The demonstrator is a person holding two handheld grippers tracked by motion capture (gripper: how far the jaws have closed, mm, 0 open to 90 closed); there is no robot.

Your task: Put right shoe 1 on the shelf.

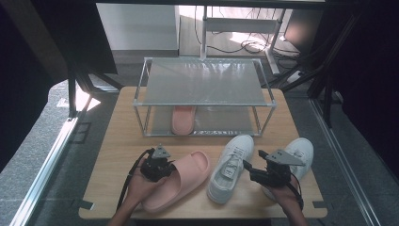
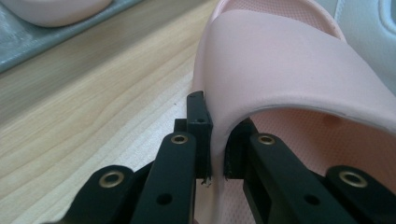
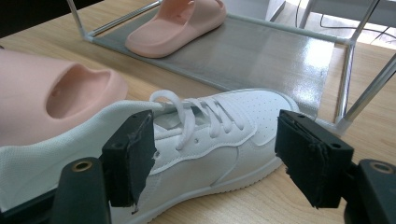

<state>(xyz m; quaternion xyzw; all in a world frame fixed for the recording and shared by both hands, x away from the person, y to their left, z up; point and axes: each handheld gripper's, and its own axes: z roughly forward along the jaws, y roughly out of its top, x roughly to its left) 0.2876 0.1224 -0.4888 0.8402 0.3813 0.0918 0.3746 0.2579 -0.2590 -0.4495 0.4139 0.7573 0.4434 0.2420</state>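
Observation:
A pink slipper lies on the wooden table, toe toward the rack. My left gripper is shut on the side edge of its strap; in the left gripper view the pads pinch the thin pink wall of the slipper from both sides. To its right lies a white sneaker. My right gripper is open right beside it. In the right gripper view its jaws stand wide apart, facing the sneaker without touching it.
A second white sneaker lies at the right behind my right hand. A metal-framed two-shelf rack stands at the back of the table, with another pink slipper on its lower shelf. Cables run over the floor beyond.

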